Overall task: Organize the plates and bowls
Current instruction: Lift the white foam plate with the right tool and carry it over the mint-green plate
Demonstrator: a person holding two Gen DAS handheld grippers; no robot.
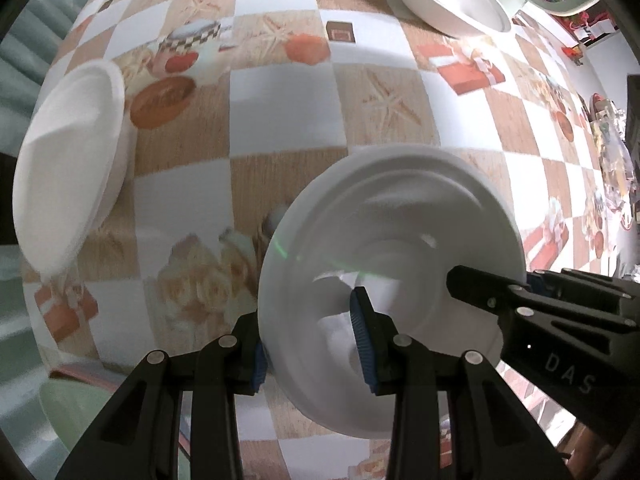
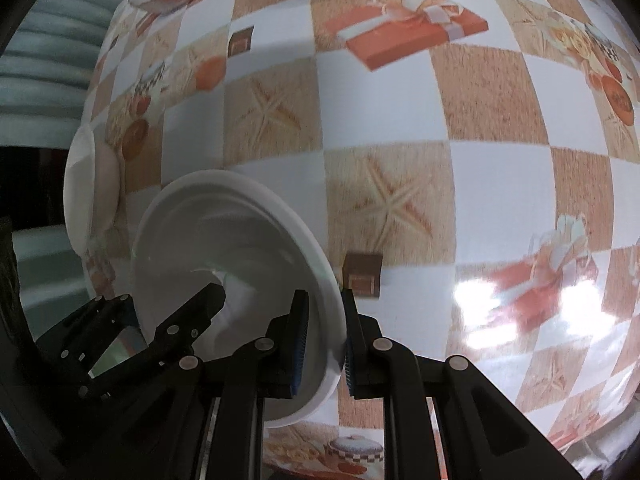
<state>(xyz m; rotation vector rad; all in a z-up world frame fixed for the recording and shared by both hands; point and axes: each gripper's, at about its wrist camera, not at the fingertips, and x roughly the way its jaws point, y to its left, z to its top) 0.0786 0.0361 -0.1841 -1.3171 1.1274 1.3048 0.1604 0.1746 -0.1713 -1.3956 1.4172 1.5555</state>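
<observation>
Checkered printed tablecloth (image 2: 384, 128), both claws (image 1: 312, 344) (image 2: 324, 344) gripping one white bowl's (image 1: 400, 216) rim, radiator (image 2: 44, 92) behind

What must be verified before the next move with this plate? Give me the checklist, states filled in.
1. Right tool grip: ok. Its pads sit close on both sides of the white plate rim.
2. Left tool grip: cannot tell. It straddles the opposite rim, but the gap between its pads looks wide.
3. Plate empty: ok. Nothing shows inside it.
4. Plate level: not ok. It looks tilted.
5. Plate lifted off the tablecloth: cannot tell.
6. Plate apart from the edge bowl and the far bowl: ok.
</observation>
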